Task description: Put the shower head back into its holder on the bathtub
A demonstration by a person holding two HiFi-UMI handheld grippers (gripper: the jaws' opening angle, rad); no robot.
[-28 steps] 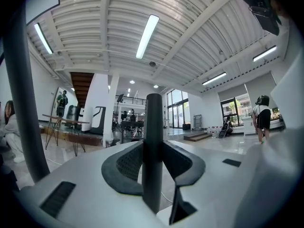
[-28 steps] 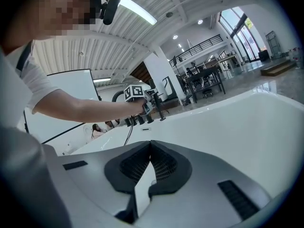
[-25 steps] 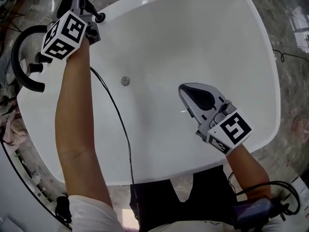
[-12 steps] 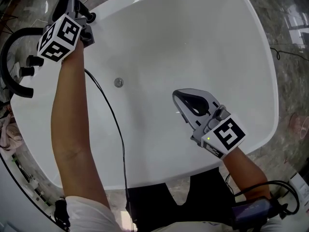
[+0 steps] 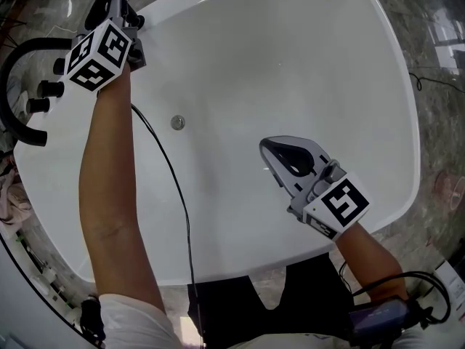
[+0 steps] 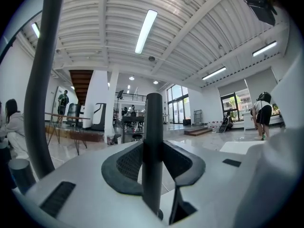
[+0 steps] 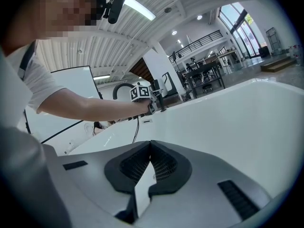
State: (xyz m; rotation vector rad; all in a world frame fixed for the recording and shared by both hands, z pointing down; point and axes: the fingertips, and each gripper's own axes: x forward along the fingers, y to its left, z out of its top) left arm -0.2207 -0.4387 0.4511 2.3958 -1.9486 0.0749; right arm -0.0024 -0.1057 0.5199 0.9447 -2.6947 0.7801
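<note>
The black shower head handle stands upright between the jaws of my left gripper, which is shut on it. In the head view this left gripper is at the tub's far left rim, beside the black curved tap, with the handle's end poking out. I cannot make out the holder. My right gripper hovers inside the white bathtub, shut with nothing in it; its fingertips meet.
Two black knobs sit by the tap on the rim. A round drain lies in the tub floor. A thin black cable runs from the left arm across the tub to the near edge. The marble floor surrounds the tub.
My left gripper has sunk slightly at the tub's rim with the handle still in it. The right gripper has stayed put.
</note>
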